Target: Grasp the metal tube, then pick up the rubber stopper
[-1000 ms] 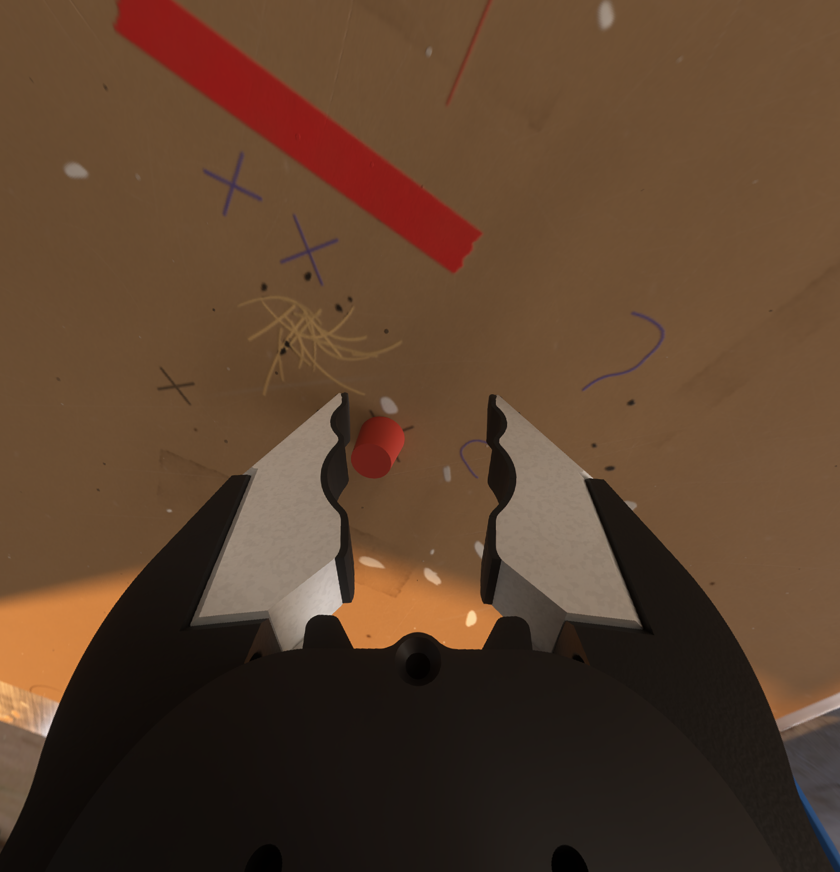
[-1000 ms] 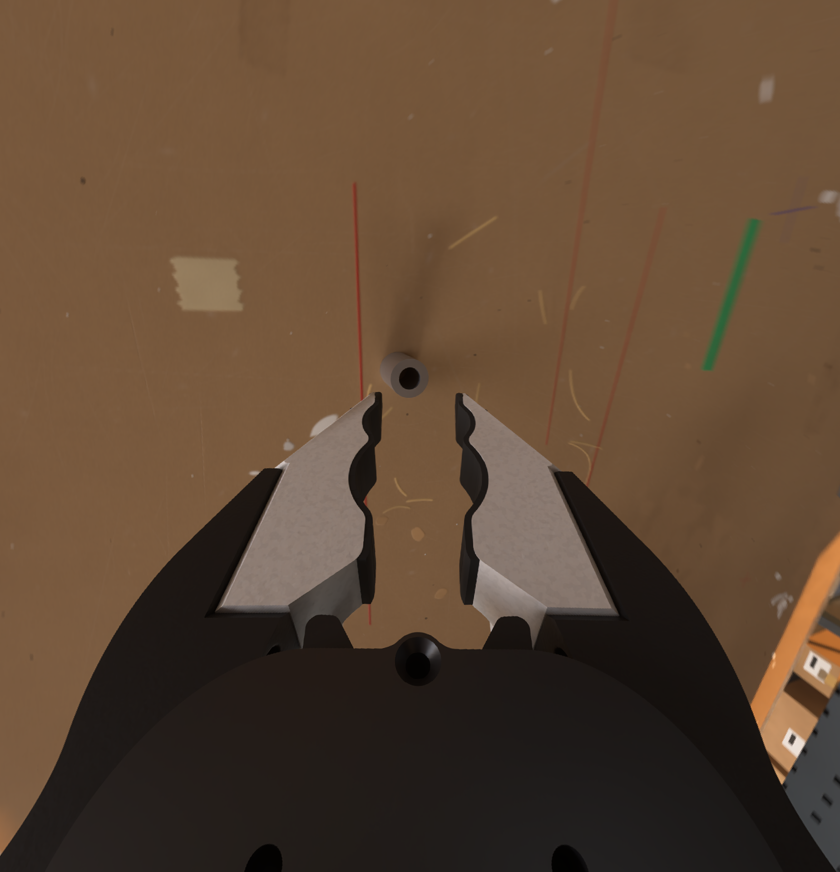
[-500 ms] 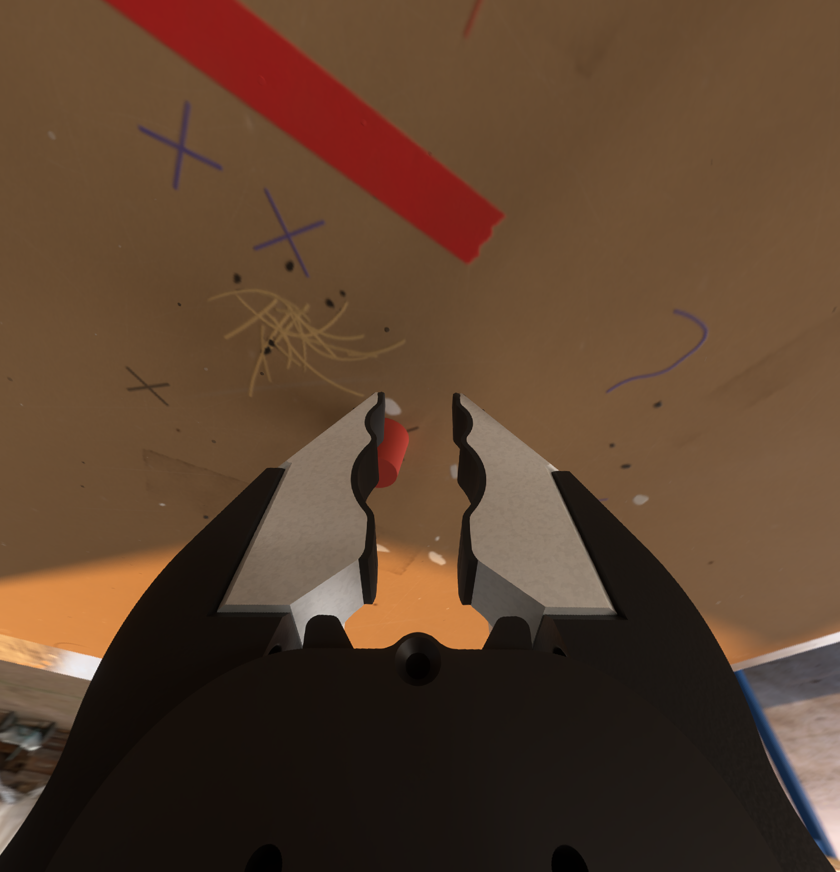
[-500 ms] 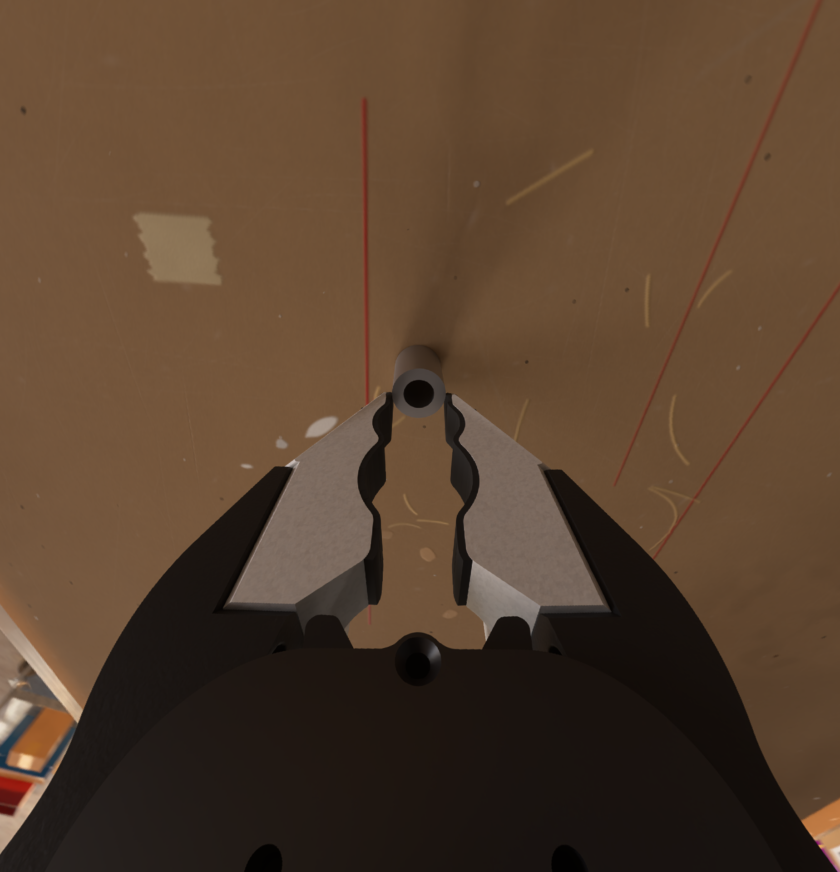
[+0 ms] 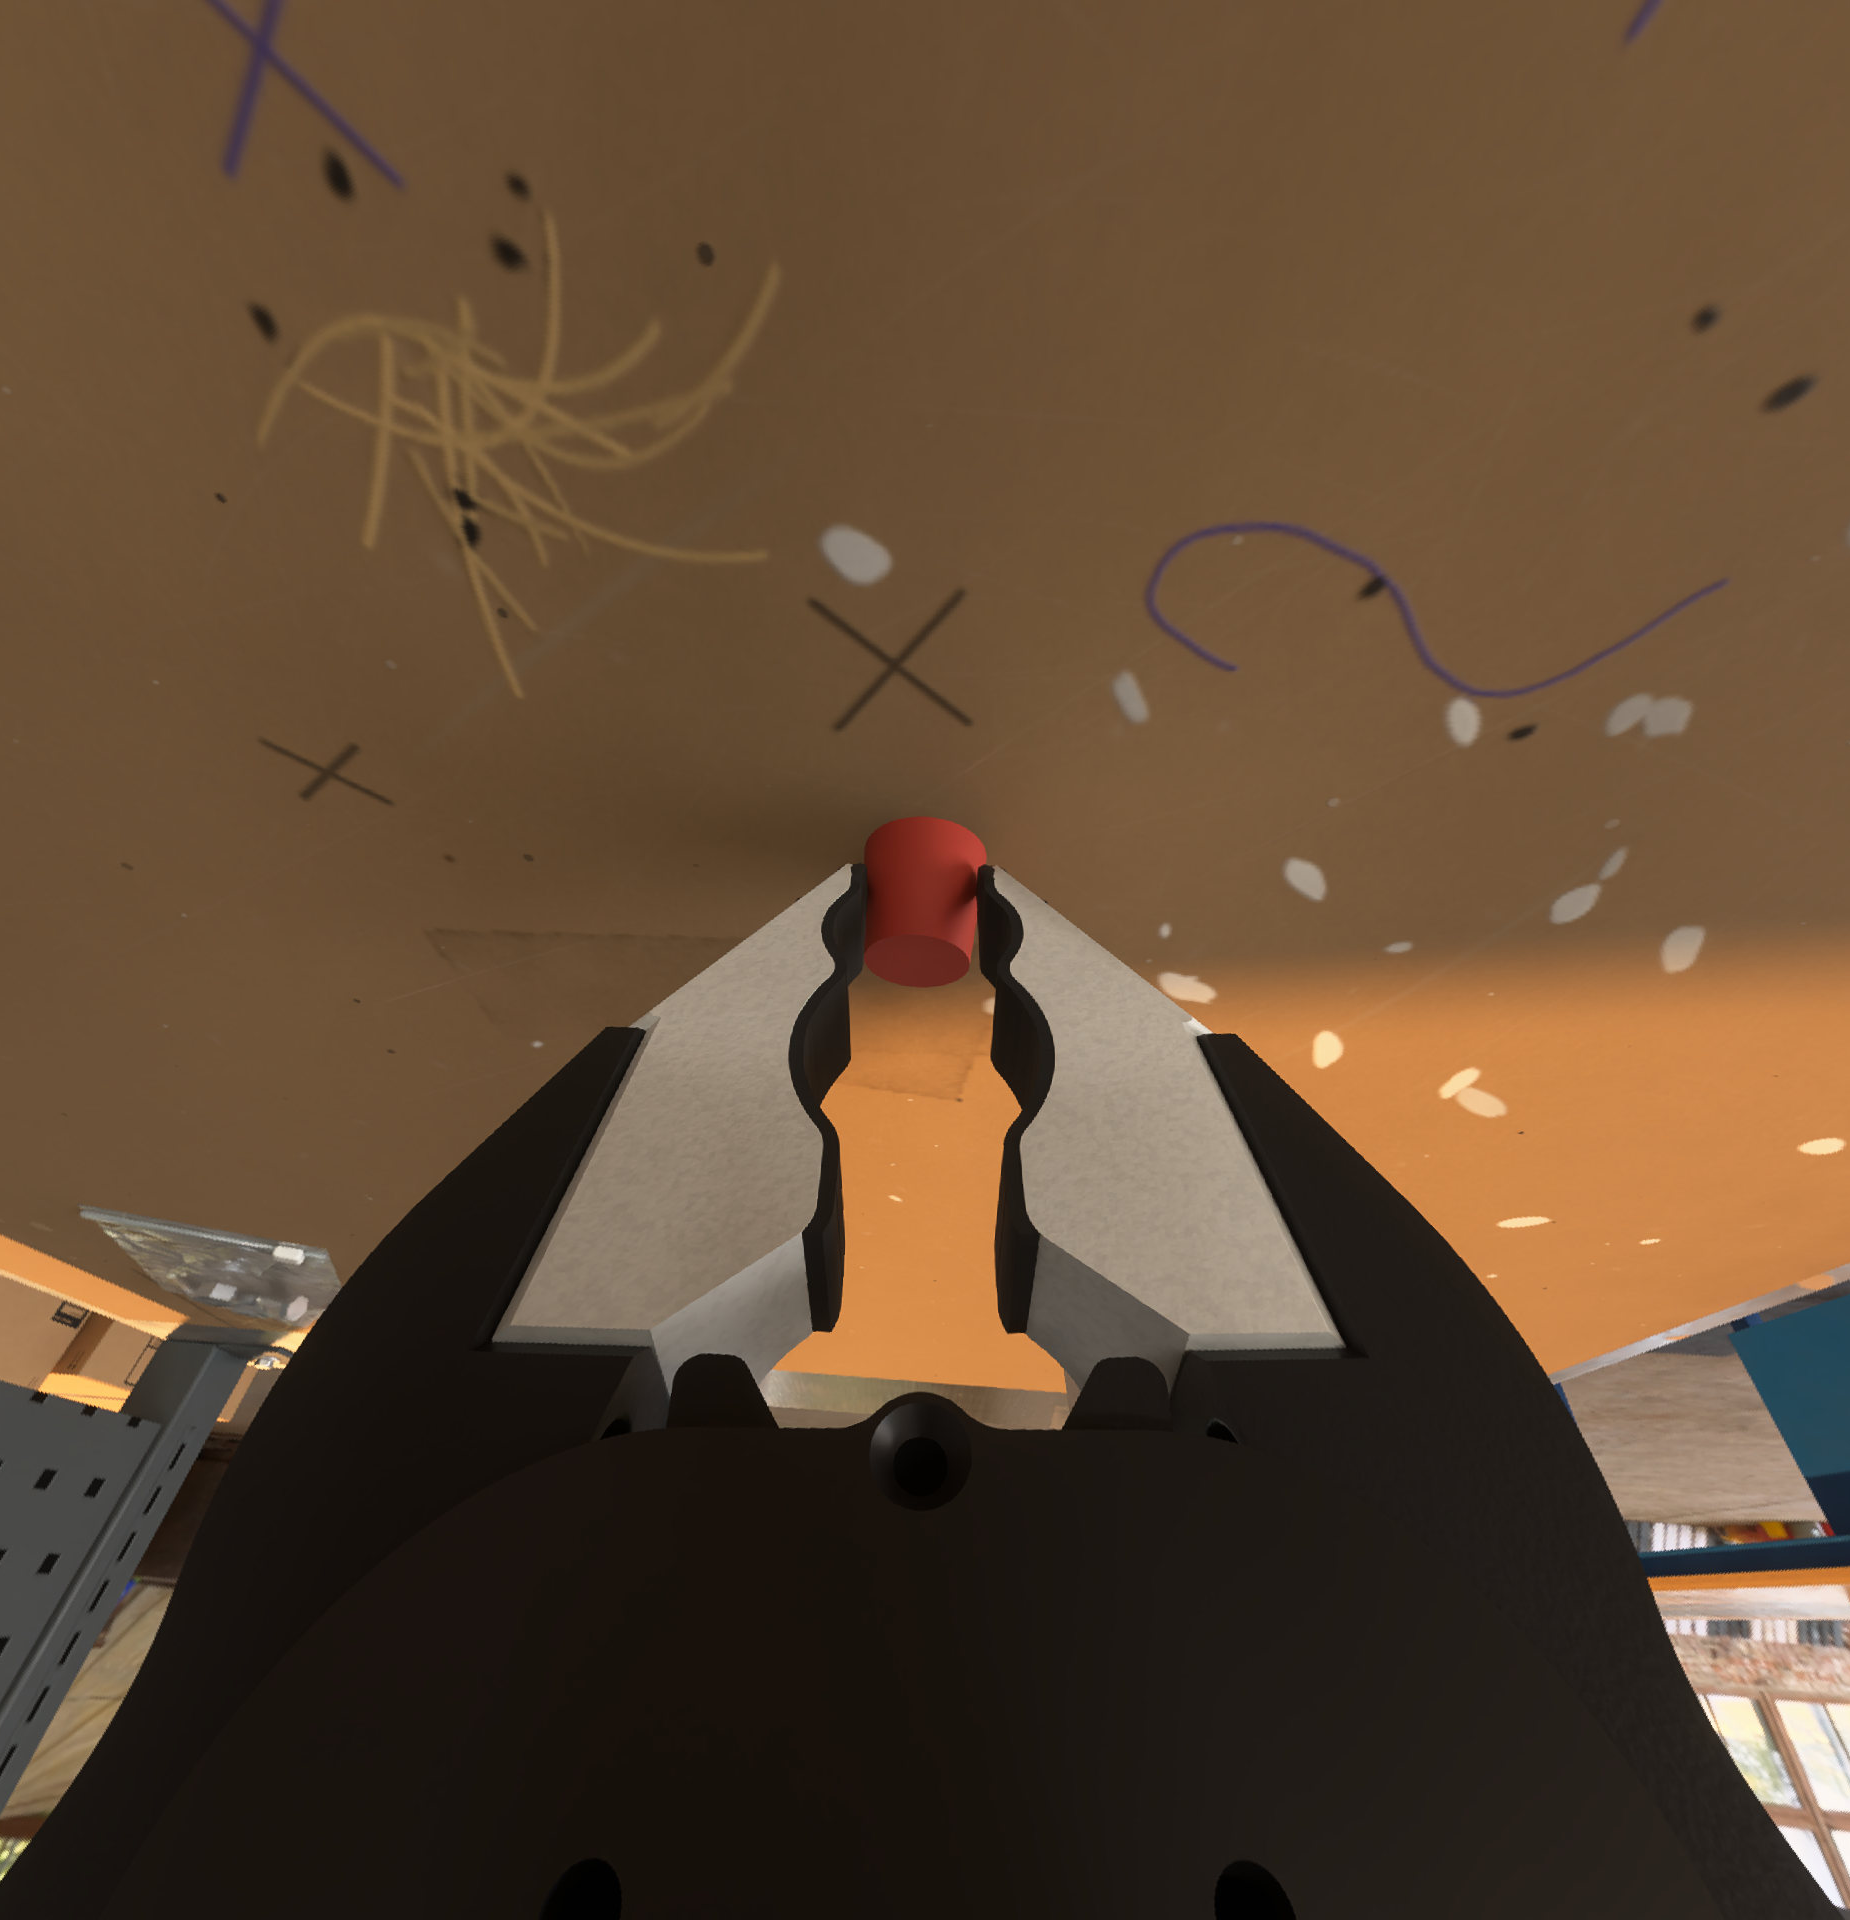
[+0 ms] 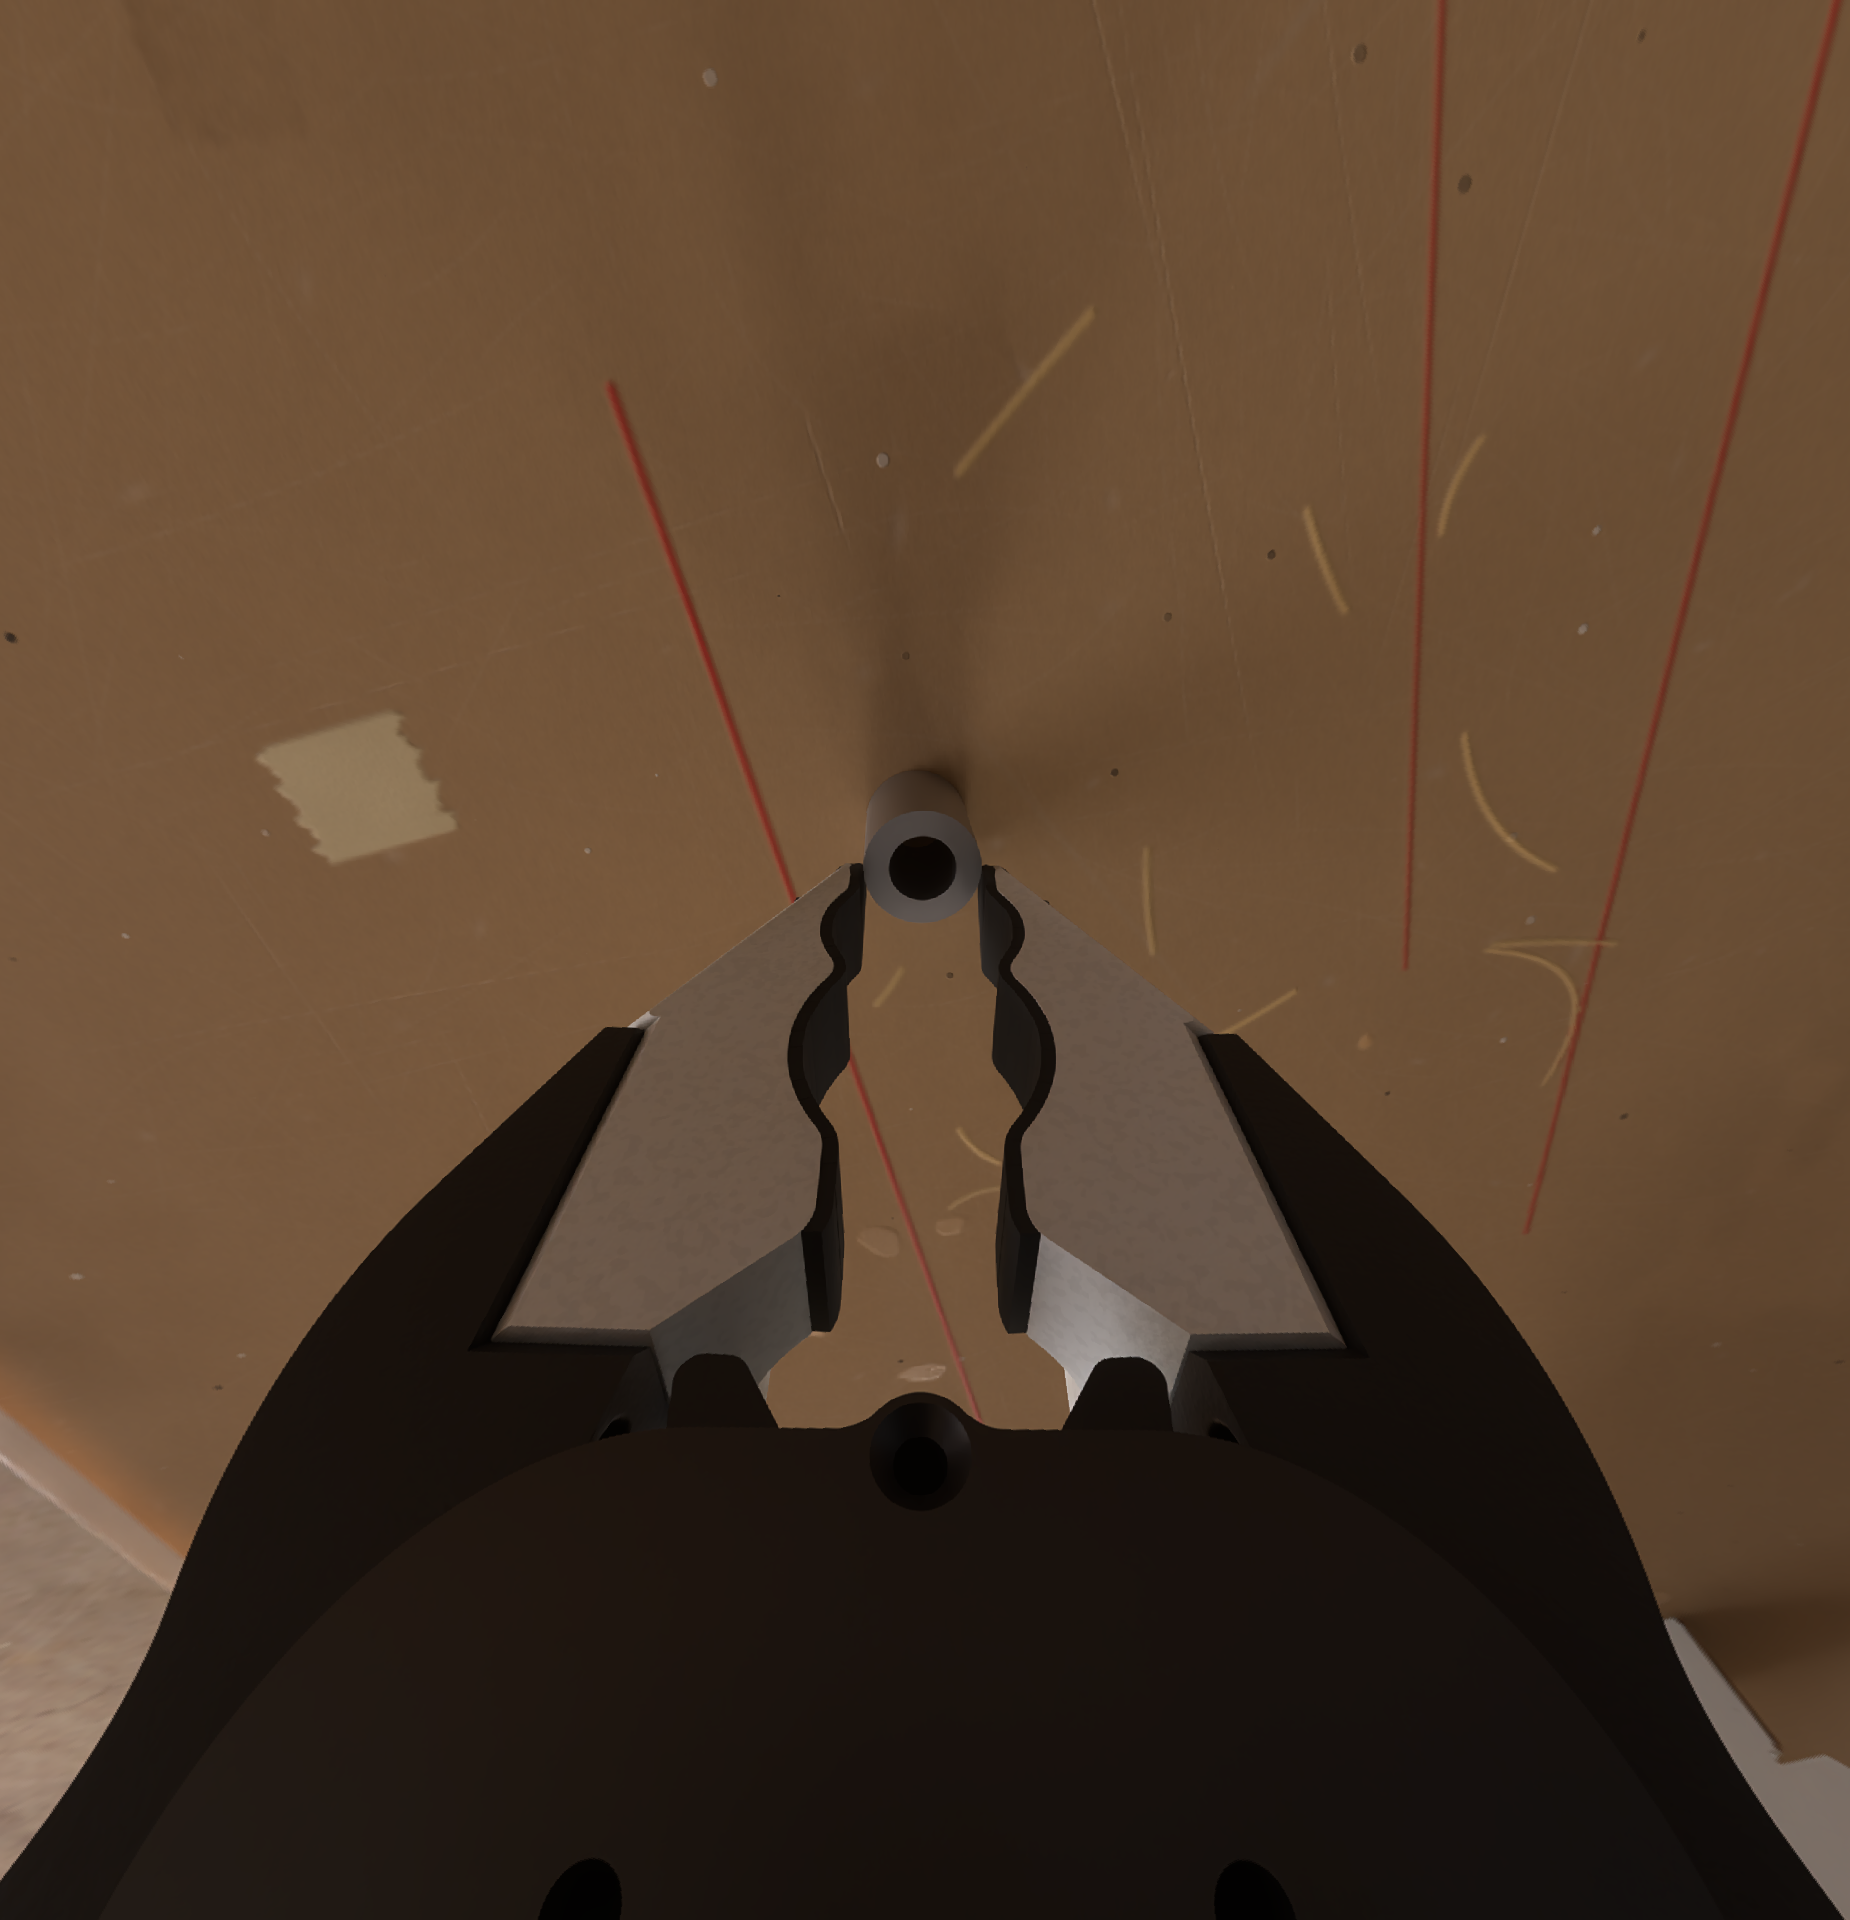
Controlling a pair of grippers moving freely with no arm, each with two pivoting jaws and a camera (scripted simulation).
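Note:
In the left wrist view a red rubber stopper (image 5: 919,902) sits clamped between the tips of my left gripper (image 5: 919,883), its flat end facing the camera. The left gripper is shut on it over the brown tabletop (image 5: 1212,312). In the right wrist view a short grey metal tube (image 6: 921,854) is clamped between the tips of my right gripper (image 6: 921,883), its open bore facing the camera. The right gripper is shut on the tube. The far end of the tube is hidden behind its near end.
The brown tabletop bears pen crosses (image 5: 890,657), a purple scribble (image 5: 1420,613), pale scratches (image 5: 505,416) and white flecks. Thin red lines (image 6: 1420,520) and a pale tape patch (image 6: 355,784) mark it in the right view. The table edge (image 5: 1679,1320) and a grey perforated panel (image 5: 38,1558) lie below.
The left gripper has closed onto the red stopper, which now sits centred between its tips. The right gripper stays clamped on the tube and the table behind it has shifted.

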